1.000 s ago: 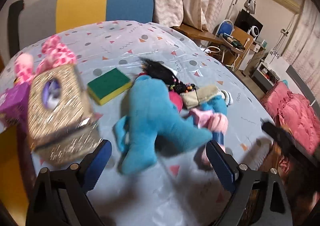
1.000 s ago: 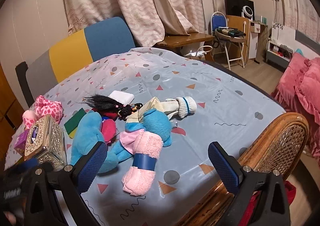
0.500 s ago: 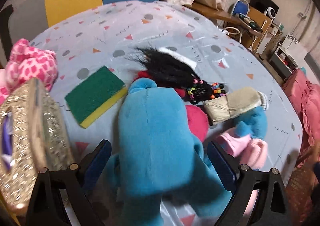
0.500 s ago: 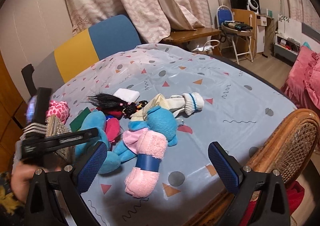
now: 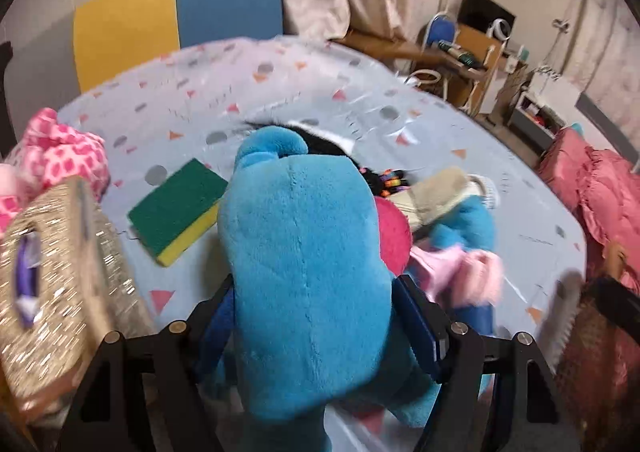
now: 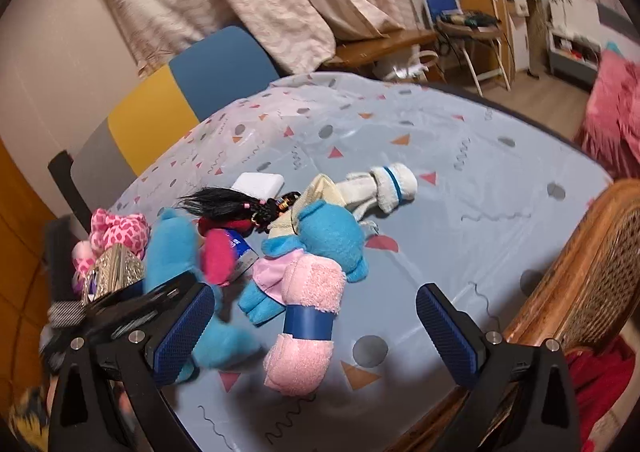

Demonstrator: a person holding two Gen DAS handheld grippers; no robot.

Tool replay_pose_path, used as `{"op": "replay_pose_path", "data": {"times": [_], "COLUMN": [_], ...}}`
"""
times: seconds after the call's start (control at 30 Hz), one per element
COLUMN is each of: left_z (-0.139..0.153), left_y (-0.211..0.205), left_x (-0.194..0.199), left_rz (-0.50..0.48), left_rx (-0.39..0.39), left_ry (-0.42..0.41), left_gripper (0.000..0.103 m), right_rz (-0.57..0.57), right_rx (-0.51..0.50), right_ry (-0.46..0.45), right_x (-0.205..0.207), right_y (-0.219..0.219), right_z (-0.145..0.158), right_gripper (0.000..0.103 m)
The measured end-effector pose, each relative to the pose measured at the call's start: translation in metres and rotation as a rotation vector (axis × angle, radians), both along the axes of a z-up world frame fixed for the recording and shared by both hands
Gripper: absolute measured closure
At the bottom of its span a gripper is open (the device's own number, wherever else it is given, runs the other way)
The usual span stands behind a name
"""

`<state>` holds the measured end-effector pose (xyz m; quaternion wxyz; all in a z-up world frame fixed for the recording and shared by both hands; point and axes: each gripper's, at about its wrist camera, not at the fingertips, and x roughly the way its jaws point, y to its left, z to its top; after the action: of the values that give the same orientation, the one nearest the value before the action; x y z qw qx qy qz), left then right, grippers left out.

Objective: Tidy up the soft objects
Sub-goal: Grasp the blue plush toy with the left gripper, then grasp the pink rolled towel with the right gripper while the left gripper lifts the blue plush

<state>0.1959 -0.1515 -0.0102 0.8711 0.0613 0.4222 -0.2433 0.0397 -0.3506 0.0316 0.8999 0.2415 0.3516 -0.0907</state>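
A big blue plush toy (image 5: pixel 304 264) fills the left wrist view; my left gripper (image 5: pixel 316 328) is shut on its body, a blue pad pressed on each side. The toy also shows in the right wrist view (image 6: pixel 172 248), tipped up off the table. A rolled pink towel with a blue band (image 6: pixel 306 328) lies in front of my right gripper (image 6: pixel 316 336), which is open and empty above the table. A black-haired doll (image 6: pixel 240 205), a rolled cream sock (image 6: pixel 380 181) and a white pad (image 6: pixel 258 183) lie behind.
A glittery tissue box (image 5: pixel 60 284), a pink spotted plush (image 5: pixel 60 155) and a green-yellow sponge (image 5: pixel 176 207) sit at the left. A wicker chair (image 6: pixel 592 272) stands at the table's right edge. A blue-yellow chair (image 6: pixel 180 99) is behind the table.
My left gripper has closed in on the blue plush and shut on it, and the plush has tipped up. My right gripper has stayed open above the pink towel.
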Motion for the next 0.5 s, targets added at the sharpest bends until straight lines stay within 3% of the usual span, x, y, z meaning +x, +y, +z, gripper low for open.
{"op": "replay_pose_path", "data": {"times": [0.13, 0.27, 0.37, 0.5], "left_z": [0.015, 0.019, 0.015, 0.004], "left_y": [0.023, 0.057, 0.082, 0.105], "left_x": [-0.038, -0.076, -0.100, -0.124], "left_rz": [-0.030, -0.033, -0.013, 0.042], "left_rx": [-0.027, -0.068, -0.113, -0.097], "left_ry": [-0.031, -0.023, 0.012, 0.040], "left_gripper": [0.027, 0.026, 0.026, 0.026], "right_rz": [-0.006, 0.030, 0.070, 0.110], "right_rx": [0.022, -0.034, -0.039, -0.075], "right_ry": [0.032, 0.063, 0.147, 0.282], "right_x": [0.003, 0.011, 0.027, 0.052], "right_y": [-0.003, 0.005, 0.015, 0.037], "right_z": [-0.003, -0.001, -0.008, -0.022], "right_gripper": [0.001, 0.001, 0.002, 0.008]}}
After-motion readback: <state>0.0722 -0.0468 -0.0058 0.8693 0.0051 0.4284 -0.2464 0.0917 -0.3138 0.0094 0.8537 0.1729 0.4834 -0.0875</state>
